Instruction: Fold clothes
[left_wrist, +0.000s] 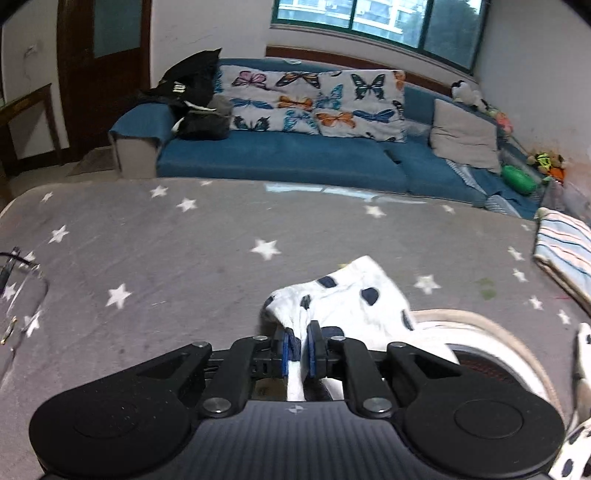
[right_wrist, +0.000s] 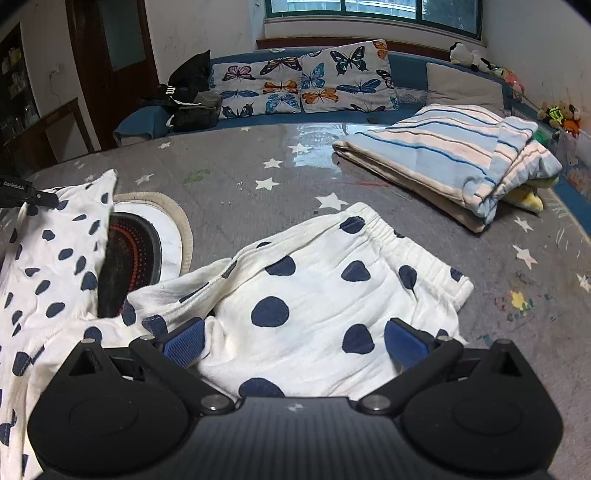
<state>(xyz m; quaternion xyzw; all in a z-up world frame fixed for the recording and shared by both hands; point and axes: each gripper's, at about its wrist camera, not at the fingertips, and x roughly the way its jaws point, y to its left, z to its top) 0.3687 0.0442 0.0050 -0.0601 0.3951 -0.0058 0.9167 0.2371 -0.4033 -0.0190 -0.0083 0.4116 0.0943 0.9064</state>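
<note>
White fabric with dark blue dots (left_wrist: 354, 295) lies on the grey star-print table cover (left_wrist: 166, 258). My left gripper (left_wrist: 299, 332) is shut on a bunched edge of it, and the cloth runs between the blue pads. In the right wrist view that gripper's black body (right_wrist: 26, 194) holds up a small-dotted piece (right_wrist: 55, 258) at the left. White dotted shorts (right_wrist: 314, 288) with an elastic waistband lie flat in the middle. My right gripper (right_wrist: 295, 343) hangs open just over them, its pads wide apart and pressing nothing. I cannot tell whether the two dotted pieces join.
A folded striped blanket (right_wrist: 443, 158) lies at the table's far right. A round black plate with a white and beige rim (right_wrist: 147, 236) sits partly under the lifted cloth. A clear glass object (left_wrist: 18, 295) stands at the left edge. A blue sofa (left_wrist: 295, 155) runs behind the table.
</note>
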